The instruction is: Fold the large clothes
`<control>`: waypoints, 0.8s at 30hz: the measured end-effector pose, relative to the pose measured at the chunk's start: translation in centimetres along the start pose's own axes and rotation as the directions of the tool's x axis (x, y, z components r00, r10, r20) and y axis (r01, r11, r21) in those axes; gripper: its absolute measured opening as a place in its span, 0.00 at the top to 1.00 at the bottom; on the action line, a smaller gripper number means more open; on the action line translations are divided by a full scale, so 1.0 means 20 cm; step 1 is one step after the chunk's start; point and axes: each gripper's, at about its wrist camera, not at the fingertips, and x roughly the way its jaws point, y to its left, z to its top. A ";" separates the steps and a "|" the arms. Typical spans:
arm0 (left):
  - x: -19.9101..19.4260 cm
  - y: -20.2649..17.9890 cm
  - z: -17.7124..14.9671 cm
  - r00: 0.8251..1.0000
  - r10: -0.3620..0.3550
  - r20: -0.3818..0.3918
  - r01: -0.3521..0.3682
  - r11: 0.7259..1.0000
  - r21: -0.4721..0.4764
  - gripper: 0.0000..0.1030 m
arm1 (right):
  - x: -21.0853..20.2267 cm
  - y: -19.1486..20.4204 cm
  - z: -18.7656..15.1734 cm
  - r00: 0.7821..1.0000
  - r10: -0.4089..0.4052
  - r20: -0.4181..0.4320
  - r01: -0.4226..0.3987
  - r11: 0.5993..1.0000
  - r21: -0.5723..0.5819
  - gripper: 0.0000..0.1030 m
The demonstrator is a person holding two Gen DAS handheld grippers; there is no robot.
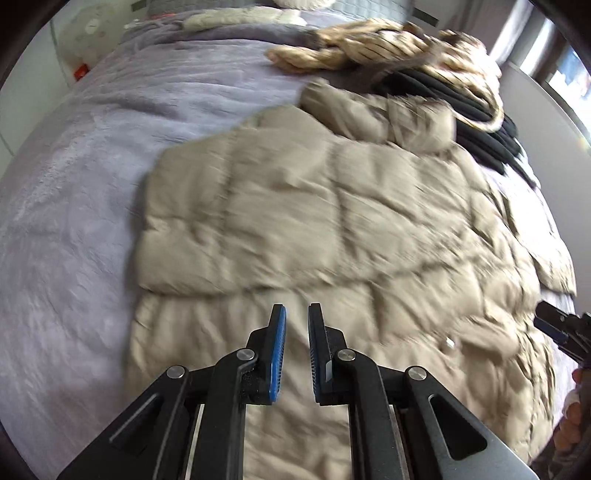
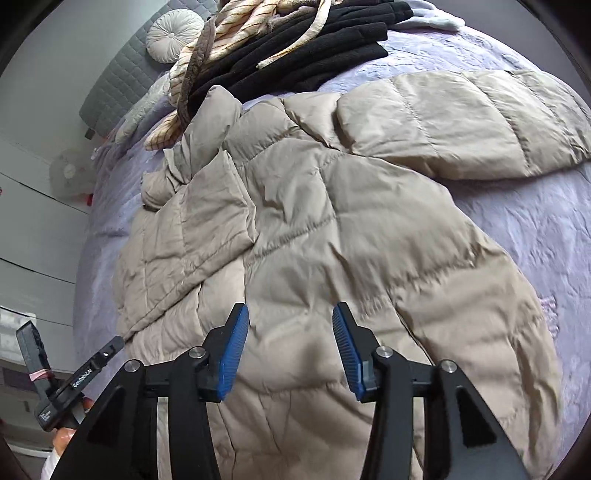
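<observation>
A large beige quilted puffer jacket (image 1: pixel 332 206) lies spread on a lilac bed cover (image 1: pixel 74 192). Its left sleeve is folded across the body; in the right wrist view the jacket (image 2: pixel 332 229) has its other sleeve (image 2: pixel 461 122) stretched out to the right. My left gripper (image 1: pixel 297 314) hovers just above the jacket's lower part, jaws a narrow gap apart and empty. My right gripper (image 2: pixel 290 317) is open and empty above the jacket's lower body. The left gripper also shows at the left edge of the right wrist view (image 2: pixel 110 347).
A pile of black clothes (image 2: pixel 314 48) and a cream striped garment (image 2: pixel 236 33) lies at the head of the bed beyond the jacket's collar. A round cushion (image 2: pixel 171 35) and grey headboard (image 2: pixel 118 85) stand behind. Lilac bed cover (image 2: pixel 535 229) shows right of the jacket.
</observation>
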 end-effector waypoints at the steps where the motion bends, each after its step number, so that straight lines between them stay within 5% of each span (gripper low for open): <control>1: 0.00 -0.05 -0.02 1.000 -0.005 -0.005 0.005 1.000 0.011 0.87 | -0.01 -0.01 -0.01 1.000 0.005 0.000 -0.005 1.000 0.006 0.50; 2: 0.00 -0.09 -0.04 1.000 -0.009 -0.011 0.009 1.000 0.019 0.81 | -0.02 -0.03 -0.01 1.000 0.010 0.001 -0.010 1.000 0.014 0.48; 3: 0.00 -0.13 -0.06 1.000 -0.013 -0.024 0.014 0.999 0.029 0.63 | -0.04 -0.04 -0.01 1.000 0.010 0.003 -0.010 1.000 0.018 0.46; 4: 0.00 -0.16 -0.07 0.999 -0.010 -0.033 0.011 0.999 0.031 0.03 | -0.06 -0.06 -0.02 1.000 0.011 0.008 -0.011 1.000 0.021 0.46; 8: -0.02 -0.27 -0.09 1.000 0.015 -0.007 -0.015 0.998 0.069 0.01 | -0.13 -0.12 -0.01 0.999 0.014 0.030 -0.015 0.999 0.029 0.42; 14: -0.02 -0.45 -0.04 0.999 0.026 0.022 -0.028 0.995 0.100 0.01 | -0.20 -0.24 0.02 0.997 0.038 0.070 -0.042 0.998 0.046 0.19; 17: 0.00 -0.52 -0.01 1.000 0.014 0.021 -0.016 0.993 0.116 0.01 | -0.27 -0.32 0.05 0.992 0.048 0.117 -0.056 0.996 0.067 0.16; 19: -0.01 -0.58 -0.02 1.000 0.011 0.011 -0.013 0.992 0.123 0.01 | -0.31 -0.39 0.09 0.989 0.056 0.138 -0.069 0.994 0.089 0.00; 24: 0.02 -0.71 -0.02 0.999 -0.022 -0.024 0.025 0.991 0.128 0.01 | -0.40 -0.56 0.20 0.987 0.074 0.143 -0.090 0.989 0.113 0.00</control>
